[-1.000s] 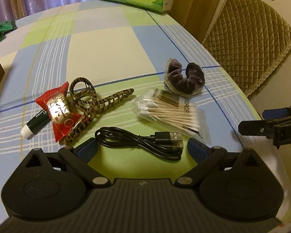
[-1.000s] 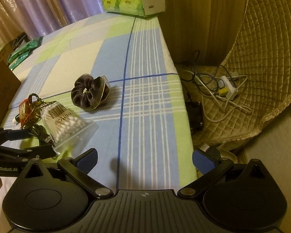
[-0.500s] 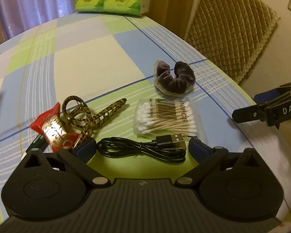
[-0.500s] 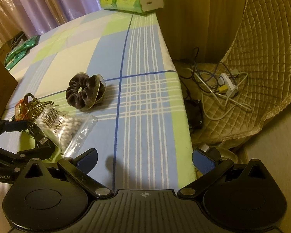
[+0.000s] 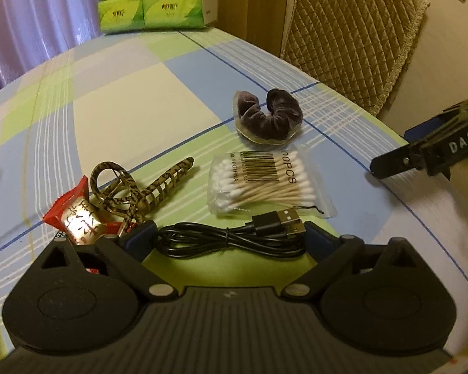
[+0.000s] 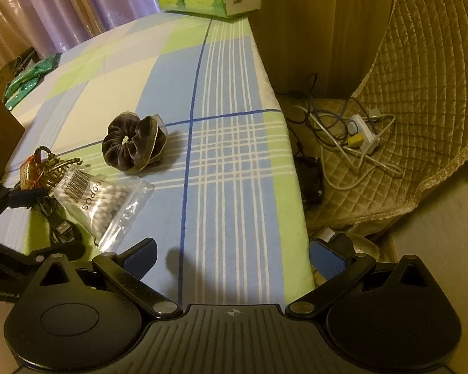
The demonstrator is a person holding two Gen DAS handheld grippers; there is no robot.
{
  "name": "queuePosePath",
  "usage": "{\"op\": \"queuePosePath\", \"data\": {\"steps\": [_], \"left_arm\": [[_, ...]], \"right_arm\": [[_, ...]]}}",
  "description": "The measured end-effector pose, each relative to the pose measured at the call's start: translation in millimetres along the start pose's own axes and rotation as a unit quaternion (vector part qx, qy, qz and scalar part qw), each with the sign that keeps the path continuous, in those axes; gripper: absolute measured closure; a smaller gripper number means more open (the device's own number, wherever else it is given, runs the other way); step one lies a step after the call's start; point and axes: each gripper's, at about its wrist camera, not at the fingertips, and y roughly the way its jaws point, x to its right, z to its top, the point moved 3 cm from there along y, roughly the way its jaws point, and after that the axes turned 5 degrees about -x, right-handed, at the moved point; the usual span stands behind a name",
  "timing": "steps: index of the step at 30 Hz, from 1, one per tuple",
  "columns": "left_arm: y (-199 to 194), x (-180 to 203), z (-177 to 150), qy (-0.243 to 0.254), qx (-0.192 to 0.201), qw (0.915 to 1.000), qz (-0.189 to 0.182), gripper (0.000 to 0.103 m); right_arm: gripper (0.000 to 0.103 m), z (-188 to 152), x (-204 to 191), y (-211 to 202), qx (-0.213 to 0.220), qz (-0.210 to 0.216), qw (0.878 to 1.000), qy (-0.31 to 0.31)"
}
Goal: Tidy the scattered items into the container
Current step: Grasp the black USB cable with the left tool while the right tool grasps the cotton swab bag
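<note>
A coiled black USB cable lies on the checked tablecloth between the spread fingers of my left gripper, which is open and low over it. Just beyond lie a bag of cotton swabs, a brown velvet scrunchie, a leopard-print hair claw and a red candy packet. My right gripper is open over the table's right edge, empty; the swab bag, scrunchie and cable lie to its left. A brown box corner shows at far left.
Green tissue packs stand at the table's far end. A quilted chair with a tangle of cords sits beside the table's right edge. Green packets lie at the far left.
My left gripper has moved forward and lower, so the cable now lies between its fingers. The right gripper has hardly moved.
</note>
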Motion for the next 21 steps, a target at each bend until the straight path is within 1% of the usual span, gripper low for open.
{"op": "queuePosePath", "data": {"steps": [4, 7, 12, 18, 21], "left_arm": [[-9.4, 0.0, -5.0, -0.002, 0.003, 1.0, 0.009, 0.007], [-19.2, -4.7, -9.4, -0.016, 0.004, 0.9998, 0.013, 0.007], [-35.5, -20.6, -16.2, -0.046, 0.002, 0.9984, 0.033, 0.007], [-57.0, -42.8, -23.3, -0.087, 0.006, 0.9942, 0.062, 0.007], [-66.5, -49.5, -27.7, -0.099, 0.01, 0.9922, 0.076, 0.007]], "right_arm": [[0.002, 2.8, -4.2, -5.3, 0.012, 0.006, 1.0, -0.006], [0.002, 7.7, -14.1, -10.2, 0.026, 0.015, 0.999, -0.027], [0.002, 13.8, -37.7, -9.5, 0.038, 0.055, 0.996, -0.065], [0.002, 17.3, -77.7, -3.2, 0.048, 0.106, 0.983, -0.143], [0.003, 20.3, -97.0, -2.0, 0.068, 0.118, 0.974, -0.182]]}}
